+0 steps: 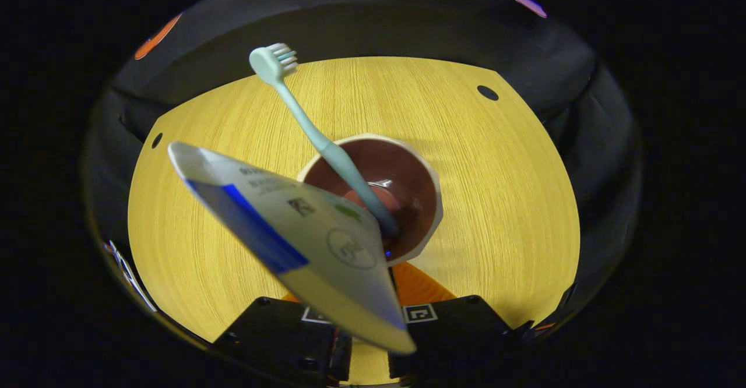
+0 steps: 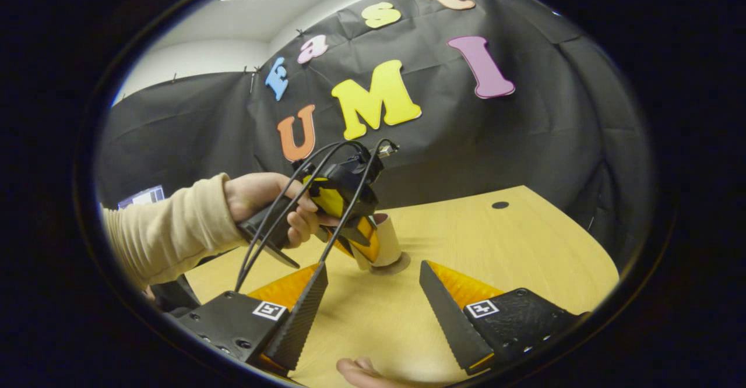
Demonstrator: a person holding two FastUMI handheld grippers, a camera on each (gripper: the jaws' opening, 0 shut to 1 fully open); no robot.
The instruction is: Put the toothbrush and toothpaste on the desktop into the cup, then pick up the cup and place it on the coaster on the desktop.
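Note:
In the left gripper view I look down into a cup [image 1: 408,166], white outside and brown inside. A pale blue toothbrush [image 1: 315,137] stands in it, head up, leaning to the far left. A white and blue toothpaste tube [image 1: 280,225] leans out of the cup toward the camera and hides part of my left gripper [image 1: 367,312]. Its orange fingers [image 1: 422,286] reach along the cup's near side. In the right gripper view a hand holds the left gripper [image 2: 366,247] against the white cup [image 2: 387,233], which rests on a round coaster [image 2: 401,267]. My right gripper [image 2: 370,295] hangs open nearer, holding nothing.
The yellow wooden desktop [image 1: 495,172] has small dark holes [image 1: 488,92] near its far corners. A cream sleeve [image 2: 169,225] reaches in from the left. Fingertips of a hand [image 2: 358,370] show below the right gripper. Black cloth walls the booth behind.

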